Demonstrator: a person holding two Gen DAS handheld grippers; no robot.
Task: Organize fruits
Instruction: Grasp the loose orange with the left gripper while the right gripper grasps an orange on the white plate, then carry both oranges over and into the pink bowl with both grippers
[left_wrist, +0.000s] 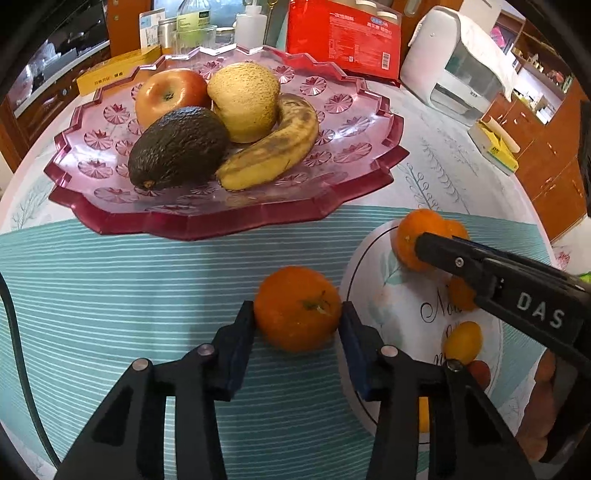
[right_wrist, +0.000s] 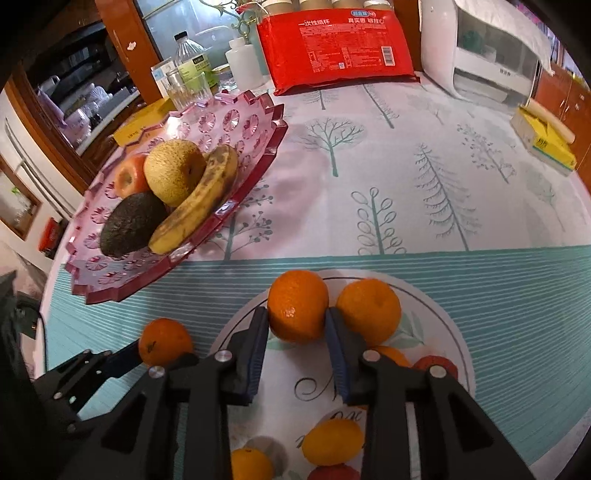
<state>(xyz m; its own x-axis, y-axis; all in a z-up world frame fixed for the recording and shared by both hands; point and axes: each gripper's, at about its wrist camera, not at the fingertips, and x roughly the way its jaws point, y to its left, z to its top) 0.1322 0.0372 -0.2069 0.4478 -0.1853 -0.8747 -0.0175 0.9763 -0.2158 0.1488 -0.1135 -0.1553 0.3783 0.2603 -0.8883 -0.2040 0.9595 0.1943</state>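
Fruit is held in both grippers at once. The left gripper (left_wrist: 297, 314) is clamped on a round orange mandarin with a green stem scar (left_wrist: 297, 308), seen over the striped teal cloth of the counter (left_wrist: 129, 280), just left of the white printed plate (left_wrist: 402, 306); whether it rests on the cloth or is lifted cannot be told. The right gripper (right_wrist: 297, 321) is clamped on a second orange mandarin (right_wrist: 297, 304) at the far part of that plate, with a third mandarin (right_wrist: 368, 310) touching or just beside its right finger.

Judged from the task, the mandarins are probably meant for the pink scalloped glass tray (left_wrist: 347, 184), far and to the left, where a red apple (left_wrist: 170, 92), a tan russet pear (left_wrist: 245, 99), a dark avocado (left_wrist: 179, 146) and a spotted yellow banana (left_wrist: 277, 147) already lie bunched. Grip should be kept gentle so the soft peel is not crushed, each mandarin should be raised straight clear before being carried, and the neighbouring mandarin should not be knocked. Bare tray areas near the rim should be chosen, so rolling is stopped.
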